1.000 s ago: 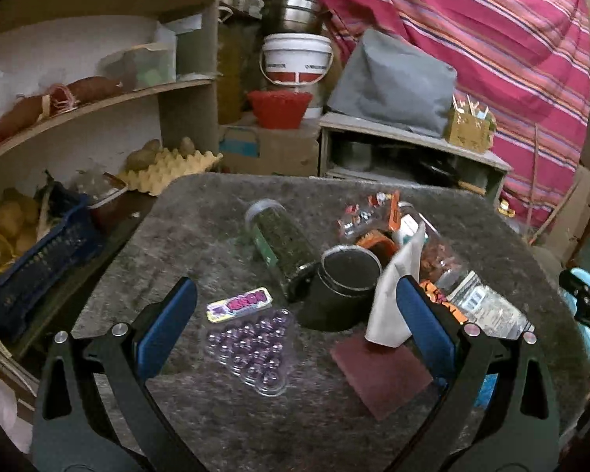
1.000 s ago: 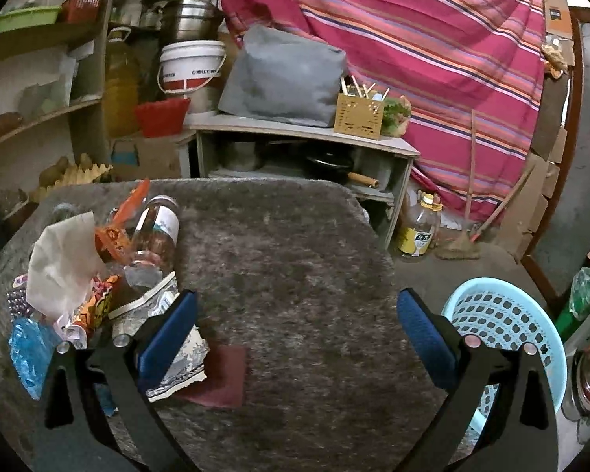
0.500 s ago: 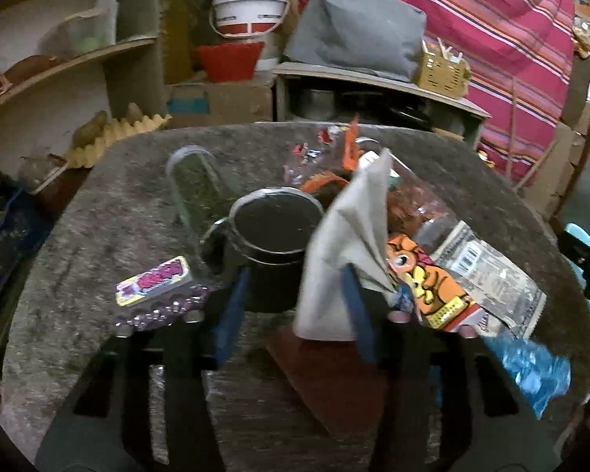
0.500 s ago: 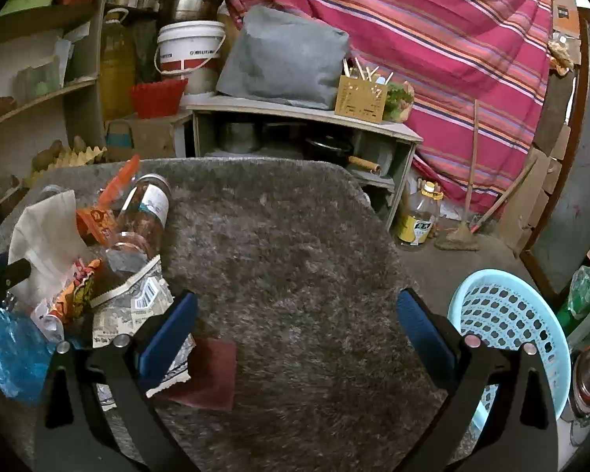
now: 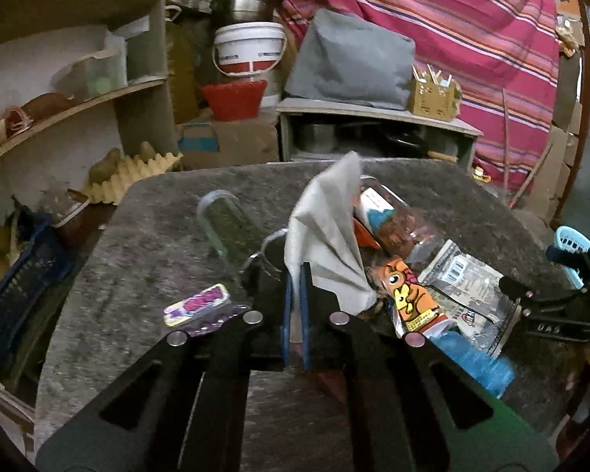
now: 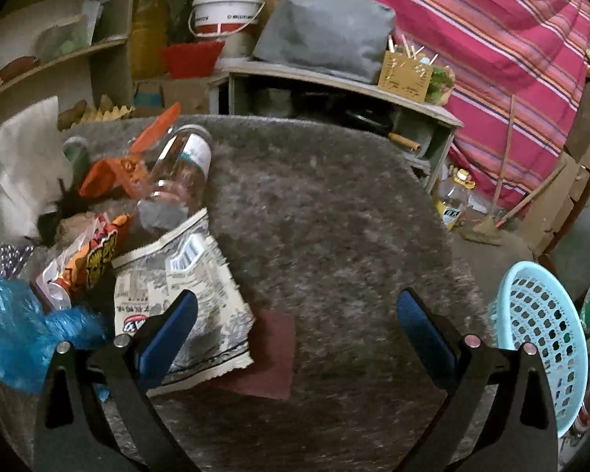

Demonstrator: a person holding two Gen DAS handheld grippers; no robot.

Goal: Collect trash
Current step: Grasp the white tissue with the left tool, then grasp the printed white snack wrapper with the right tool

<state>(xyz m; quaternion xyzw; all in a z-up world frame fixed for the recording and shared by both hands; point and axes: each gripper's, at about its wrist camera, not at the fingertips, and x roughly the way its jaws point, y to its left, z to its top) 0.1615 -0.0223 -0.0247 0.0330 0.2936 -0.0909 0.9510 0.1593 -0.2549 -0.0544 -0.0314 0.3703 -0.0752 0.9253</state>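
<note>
Pinching the crumpled white paper (image 5: 326,232) by its lower edge, your left gripper (image 5: 294,271) has just brought its blue pads together on that sheet, which stands up in a loose peak above the jaws. Only a thin fold sits between the pads, so the hold looks shallow to me; a quick lift could let the paper slide free, or its trailing corner could drag the orange snack wrapper (image 5: 411,295) that lies touching it on the right. Just behind the jaws stands a dark tin (image 5: 269,271), and a jerk sideways might knock it into the green-filled jar (image 5: 226,224) lying beside it.

Your right gripper (image 6: 297,324) hangs with its jaws wide apart and nothing between them. Its left pad hovers over the printed foil packet (image 6: 185,306), which lies flat on the grey carpeted table (image 6: 334,212) and partly covers a maroon pad (image 6: 269,358). Closing from that spot would probably catch only one edge of the packet, or scrape the carpet instead.

A clear bottle (image 6: 177,181) lies on its side just beyond the packet, and crumpled blue plastic (image 6: 15,330) sits at the near left. The light blue basket (image 6: 542,338) waits off the table's right edge, well apart from the paper, so I expect a long carry across.
</note>
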